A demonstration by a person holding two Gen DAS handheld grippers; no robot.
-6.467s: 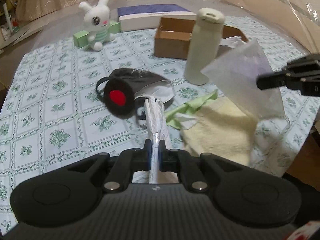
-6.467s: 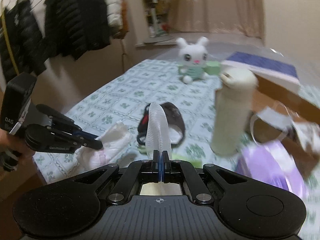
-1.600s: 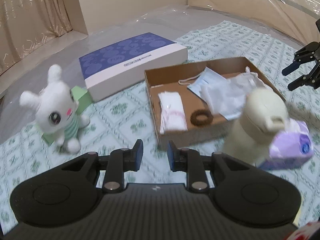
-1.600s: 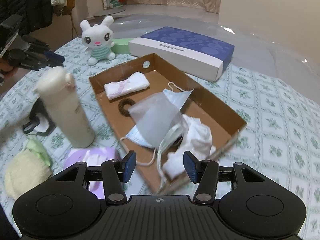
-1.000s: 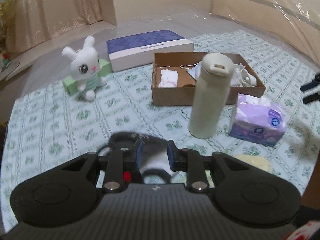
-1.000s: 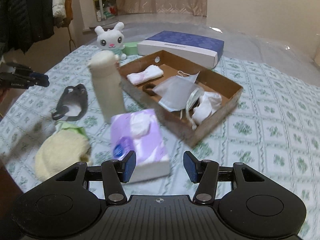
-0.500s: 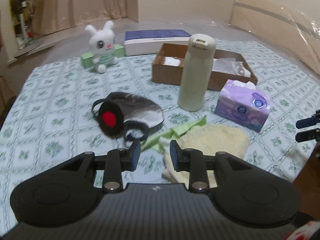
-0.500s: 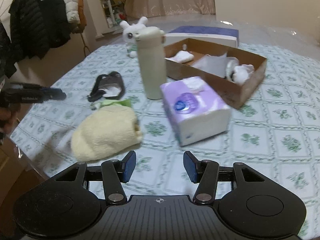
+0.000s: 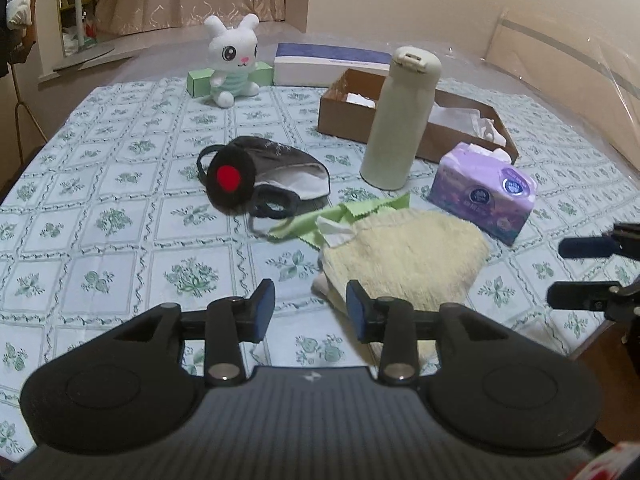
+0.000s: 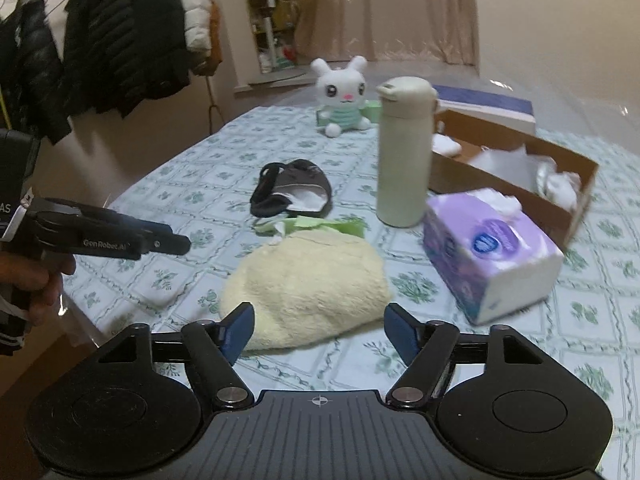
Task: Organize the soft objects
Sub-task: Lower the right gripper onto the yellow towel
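Note:
A cream fluffy cloth (image 9: 404,260) lies at the table's near edge, also in the right wrist view (image 10: 308,276). A green cloth (image 9: 340,216) lies partly under it. A black eye mask with a red dot (image 9: 256,176) lies behind; it also shows in the right wrist view (image 10: 292,194). A brown cardboard box (image 9: 460,132) holds white soft items and masks. My left gripper (image 9: 310,312) is open and empty just before the cream cloth. My right gripper (image 10: 320,334) is open and empty over the cloth's near edge.
A cream bottle (image 9: 400,120) stands in front of the box. A purple tissue pack (image 9: 484,192) lies beside it. A white plush rabbit (image 9: 232,64), a green box (image 9: 200,80) and a blue-white flat box (image 9: 332,64) stand at the back. Coats (image 10: 120,48) hang on the wall.
Both grippers let go of the items they carried into the box, pulled back to the table's near edge, and opened wider. They now face the cream cloth.

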